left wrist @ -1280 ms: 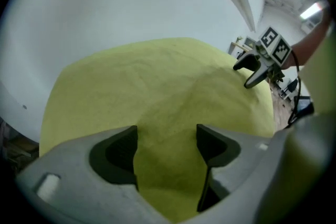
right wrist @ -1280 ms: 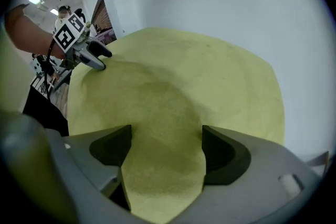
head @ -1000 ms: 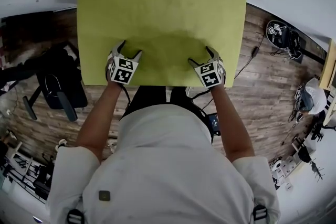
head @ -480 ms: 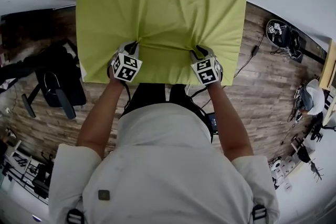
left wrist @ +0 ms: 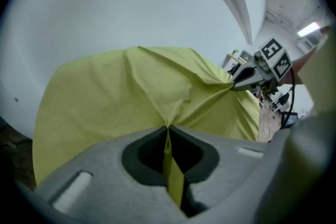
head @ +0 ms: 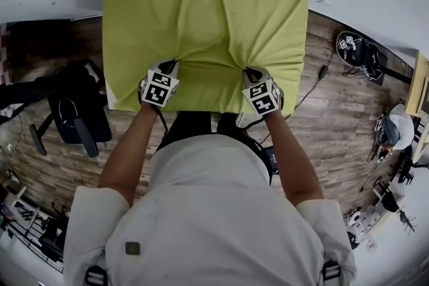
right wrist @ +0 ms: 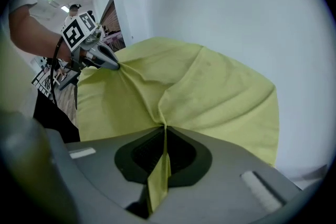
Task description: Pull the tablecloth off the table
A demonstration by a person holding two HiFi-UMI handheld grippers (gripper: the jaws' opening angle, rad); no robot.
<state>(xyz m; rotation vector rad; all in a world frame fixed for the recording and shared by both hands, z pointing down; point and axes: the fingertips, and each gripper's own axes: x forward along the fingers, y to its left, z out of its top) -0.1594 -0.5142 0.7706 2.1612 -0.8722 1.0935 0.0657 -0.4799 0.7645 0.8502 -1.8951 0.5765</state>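
I see the tablecloth point(head: 201, 17), a plain yellow-green square, spread out ahead of me. Close to its near edge it is bunched into two tight pinches, one clamped in the left gripper point(head: 166, 66), one in the right gripper point(head: 251, 71). Creases fan out from both, and a ridge runs up the middle to the far edge.

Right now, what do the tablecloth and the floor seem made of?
The tablecloth looks like thin, matte yellow-green fabric: it gathers into soft folds. The floor looks like brown wood planks with visible grain, possibly laminate.
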